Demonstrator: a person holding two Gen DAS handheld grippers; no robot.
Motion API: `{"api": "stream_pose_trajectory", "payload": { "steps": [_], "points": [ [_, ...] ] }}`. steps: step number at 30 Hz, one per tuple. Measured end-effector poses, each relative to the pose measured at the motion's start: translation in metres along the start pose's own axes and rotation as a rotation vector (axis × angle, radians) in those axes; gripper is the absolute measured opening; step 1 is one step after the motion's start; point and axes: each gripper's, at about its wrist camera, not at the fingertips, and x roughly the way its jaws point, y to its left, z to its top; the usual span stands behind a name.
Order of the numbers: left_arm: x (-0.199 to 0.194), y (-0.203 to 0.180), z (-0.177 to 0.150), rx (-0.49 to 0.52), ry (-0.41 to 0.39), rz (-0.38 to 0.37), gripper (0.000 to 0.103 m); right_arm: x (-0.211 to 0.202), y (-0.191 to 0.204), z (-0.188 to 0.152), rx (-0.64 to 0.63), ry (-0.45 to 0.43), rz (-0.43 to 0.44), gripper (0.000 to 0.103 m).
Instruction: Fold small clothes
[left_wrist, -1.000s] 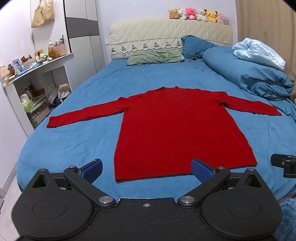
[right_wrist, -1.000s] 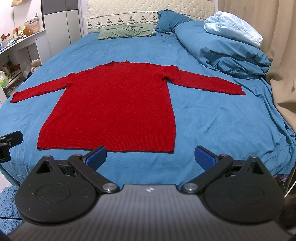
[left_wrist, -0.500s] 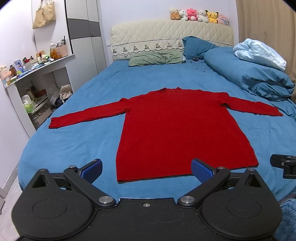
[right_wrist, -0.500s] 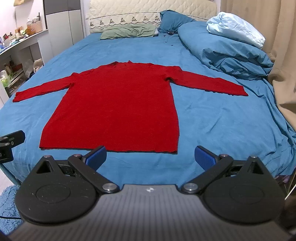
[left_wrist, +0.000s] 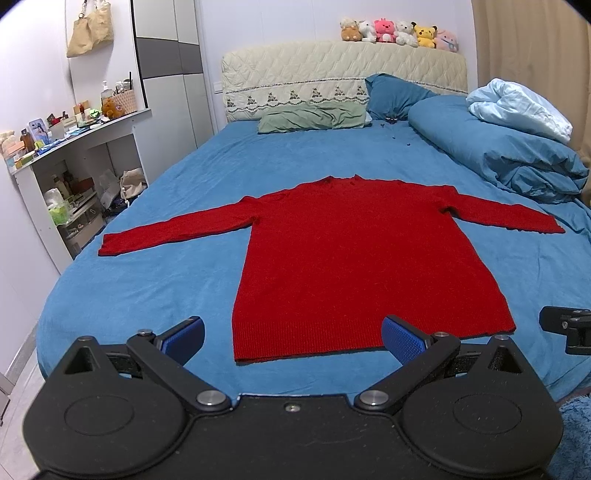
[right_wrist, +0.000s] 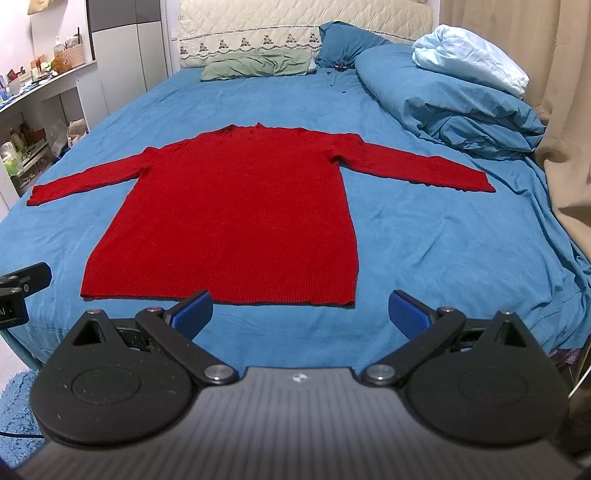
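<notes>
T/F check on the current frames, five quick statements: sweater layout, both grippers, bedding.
1. The red sweater lies flat on the bed with both sleeves spread out. True.
2. The left gripper is shut on the hem. False: it is open, holding nothing.
3. The right gripper is open. True.
4. The green pillow lies on the sweater. False: it lies apart, by the headboard.
5. The sweater is already folded in half. False: it is fully unfolded.

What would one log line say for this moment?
phase: approach | sweater: flat, unfolded on bed | left tongs: open, empty | right tongs: open, empty
</notes>
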Motion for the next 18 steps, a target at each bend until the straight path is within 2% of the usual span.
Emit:
{"api": "stream_pose_trajectory", "payload": {
  "steps": [18],
  "points": [
    [-0.0027, -0.0011, 0.0000, 0.000, -0.007, 0.003, 0.103, -0.0034, 0.0072, 0.0043, -0.011, -0.004, 0.003, 0.103]
  ]
}}
